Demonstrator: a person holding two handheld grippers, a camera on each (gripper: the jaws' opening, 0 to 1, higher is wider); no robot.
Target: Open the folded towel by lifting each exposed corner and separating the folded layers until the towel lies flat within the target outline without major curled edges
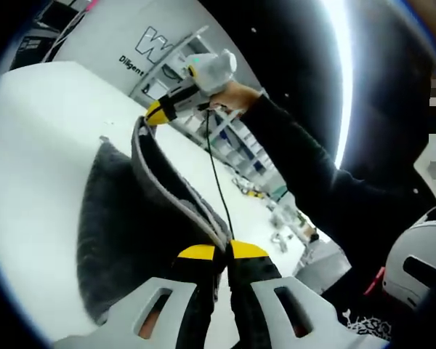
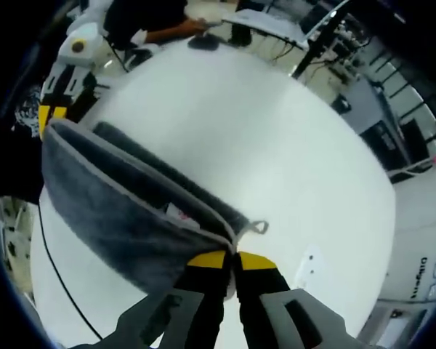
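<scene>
Both grippers, left point(image 1: 221, 254) and right point(image 2: 231, 258), clamp towel point(image 2: 102, 196) corners above table point(image 2: 276, 145); spread apart evenly, lower flat.

Illumination is bright and even. The white worktop point(image 2: 276, 145) is nearly overexposed. A light strip point(image 1: 341, 65) at upper right of the left gripper view flares. Fisheye curvature bends edges; background shelving point(image 1: 240, 145) is soft.

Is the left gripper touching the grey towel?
Touching. In the left gripper view, the left gripper is shut on the towel edge, which runs straight in between its yellow tips.
</scene>
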